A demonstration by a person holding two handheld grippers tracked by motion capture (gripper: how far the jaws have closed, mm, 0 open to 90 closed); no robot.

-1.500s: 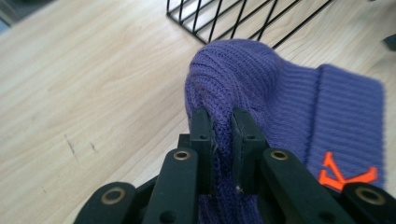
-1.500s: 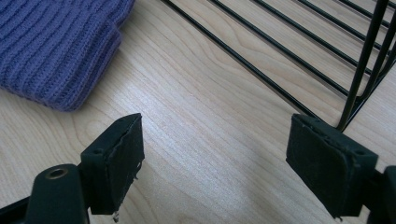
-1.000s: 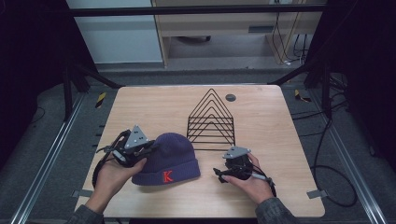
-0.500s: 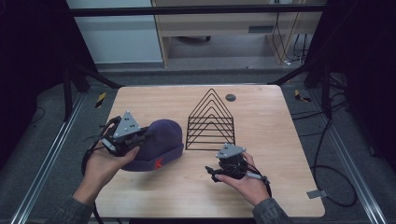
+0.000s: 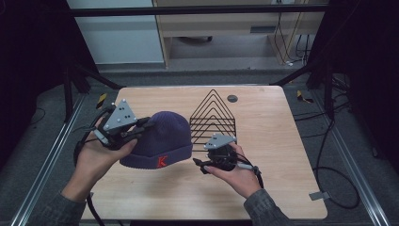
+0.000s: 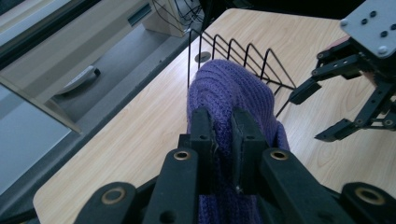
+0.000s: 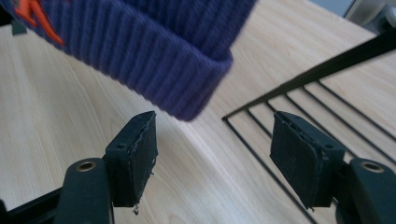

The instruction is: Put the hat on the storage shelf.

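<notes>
Pinching a fold of the purple knit beanie (image 6: 233,93) between its closed jaws, the left gripper (image 5: 141,128) is lifting it clear of the table (image 5: 282,188) near the left edge; a second ago the beanie was lying flat. The right gripper (image 7: 212,154) is holding nothing, its jaws having just been narrowing, still apart just below the ribbed cuff. That suggests a second grip is coming. An orange "K" (image 5: 161,161) is showing on the cuff, beside the black wire rack (image 5: 212,120).

left claw (image 6: 223,140) pinching purple beanie (image 6: 233,93), wire rack (image 6: 243,56) behind
</notes>
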